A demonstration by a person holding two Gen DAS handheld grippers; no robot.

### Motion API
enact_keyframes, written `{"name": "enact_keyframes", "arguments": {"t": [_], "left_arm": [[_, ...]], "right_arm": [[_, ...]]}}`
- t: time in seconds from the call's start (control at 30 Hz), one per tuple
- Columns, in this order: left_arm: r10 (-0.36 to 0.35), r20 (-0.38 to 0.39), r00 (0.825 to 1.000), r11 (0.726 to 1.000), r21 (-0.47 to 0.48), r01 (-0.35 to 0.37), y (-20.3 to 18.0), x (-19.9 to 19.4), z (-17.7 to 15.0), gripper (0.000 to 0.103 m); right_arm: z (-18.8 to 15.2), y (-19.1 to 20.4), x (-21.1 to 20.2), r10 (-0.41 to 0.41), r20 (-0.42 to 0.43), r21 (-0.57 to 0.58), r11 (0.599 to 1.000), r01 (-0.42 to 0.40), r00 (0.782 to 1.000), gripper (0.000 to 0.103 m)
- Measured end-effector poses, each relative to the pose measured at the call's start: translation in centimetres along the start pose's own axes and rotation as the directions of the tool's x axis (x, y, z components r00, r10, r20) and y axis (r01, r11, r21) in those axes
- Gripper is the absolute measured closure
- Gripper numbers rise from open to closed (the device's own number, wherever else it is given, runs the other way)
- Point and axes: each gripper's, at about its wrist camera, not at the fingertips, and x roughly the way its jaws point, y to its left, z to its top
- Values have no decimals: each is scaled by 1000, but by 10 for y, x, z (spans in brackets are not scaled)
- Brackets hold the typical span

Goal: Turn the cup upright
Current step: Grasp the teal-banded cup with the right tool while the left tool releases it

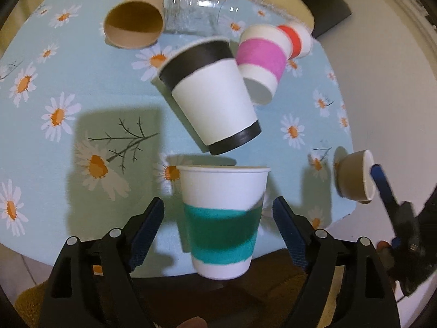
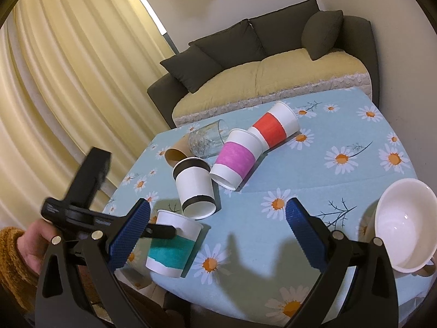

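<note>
A white paper cup with a teal band (image 1: 222,222) stands upright at the table's near edge, between the open fingers of my left gripper (image 1: 218,218), not clamped. It also shows in the right wrist view (image 2: 174,243), with a left finger (image 2: 161,231) beside it. My right gripper (image 2: 218,235) is open and empty above the table; one of its fingers (image 1: 382,184) shows in the left wrist view. Lying on their sides are a black-banded cup (image 1: 211,95), a pink-banded cup (image 1: 260,60), a red-banded cup (image 2: 274,128) and a brown cup (image 1: 135,20).
A clear glass (image 1: 195,13) lies on its side at the back. A white-lined bowl-shaped cup (image 2: 401,227) lies tilted at the table's right edge. The table wears a blue daisy cloth (image 1: 54,87). A sofa (image 2: 273,63) and curtains stand behind.
</note>
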Motion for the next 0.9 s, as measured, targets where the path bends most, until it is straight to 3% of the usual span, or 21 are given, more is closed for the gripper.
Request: {"name": "enact_keyframes", "arguments": {"t": [0.17, 0.33, 0.47, 0.63, 0.73, 0.9], "left_arm": [[-84, 81, 993, 996, 38, 82, 12, -38, -17, 23], [-169, 163, 972, 983, 95, 155, 26, -68, -50, 23], [-216, 216, 952, 971, 147, 187, 26, -79, -79, 23], [-261, 282, 923, 957, 204, 209, 33, -86, -107, 23], [-287, 314, 905, 953, 194, 234, 47, -84, -118, 23], [-310, 334, 890, 949, 167, 268, 72, -82, -124, 23]], "right_arm": [[-10, 3, 9, 29, -80, 58, 998, -24, 996, 5], [-9, 26, 23, 36, -175, 46, 999, -28, 984, 5], [-7, 46, 49, 44, -307, 61, 998, -27, 951, 5], [-8, 65, 85, -26, -441, 32, 999, 44, 897, 5], [-12, 66, 107, -29, -498, 72, 995, 75, 867, 5], [-18, 73, 132, -88, -546, 58, 988, 142, 833, 8]]}}
